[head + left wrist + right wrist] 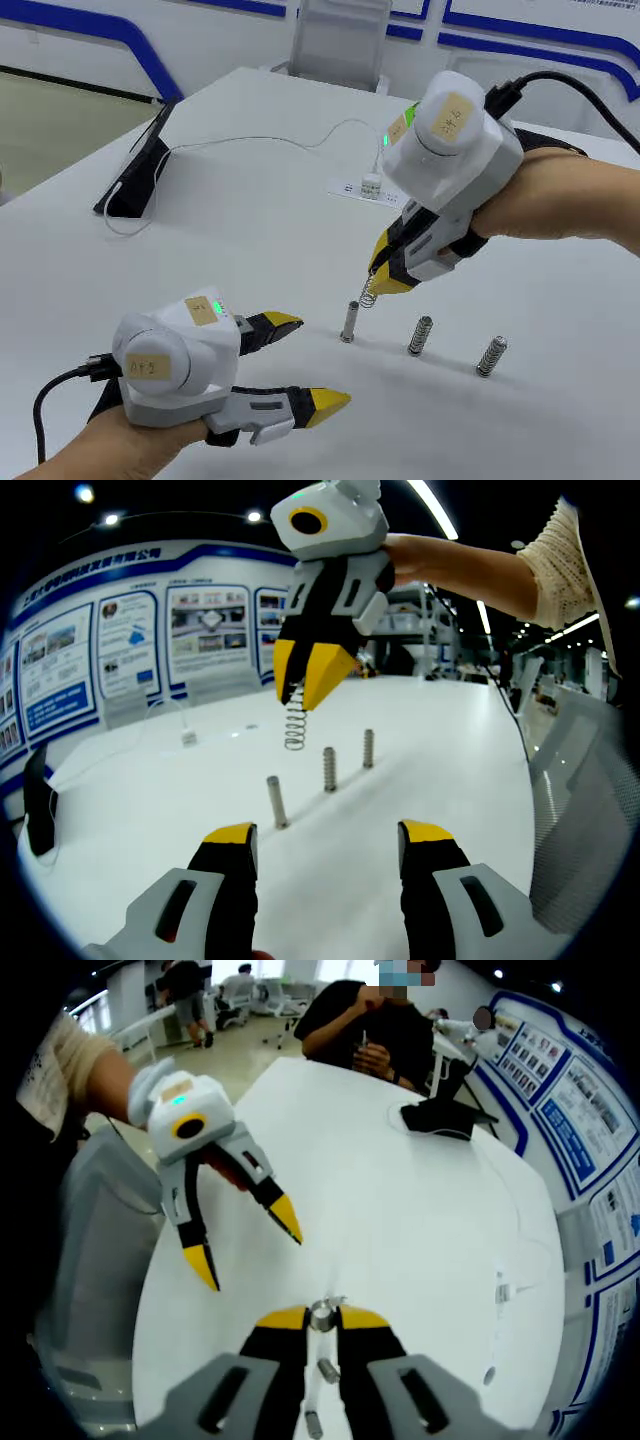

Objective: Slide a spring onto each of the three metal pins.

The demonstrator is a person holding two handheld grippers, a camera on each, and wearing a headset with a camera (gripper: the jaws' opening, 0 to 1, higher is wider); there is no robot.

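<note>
Your right hand is raised above the bare pin [349, 322], wrist coming in from the pin's far right. It tips the right gripper [385, 283] steeply down toward the pin. Its jaws are pinched narrow on the top of a spring [368, 292], which dangles just above the pin's tip and a touch to its right, not yet over it. Your left hand sits low on the table [250, 220], near you and to the pin's left. The left gripper [310, 360] lies almost level, aimed toward the pin, jaws spread wide and holding nothing. To the right of the bare pin, two other pins [420, 336] stand in a row, each already wearing its own spring.
</note>
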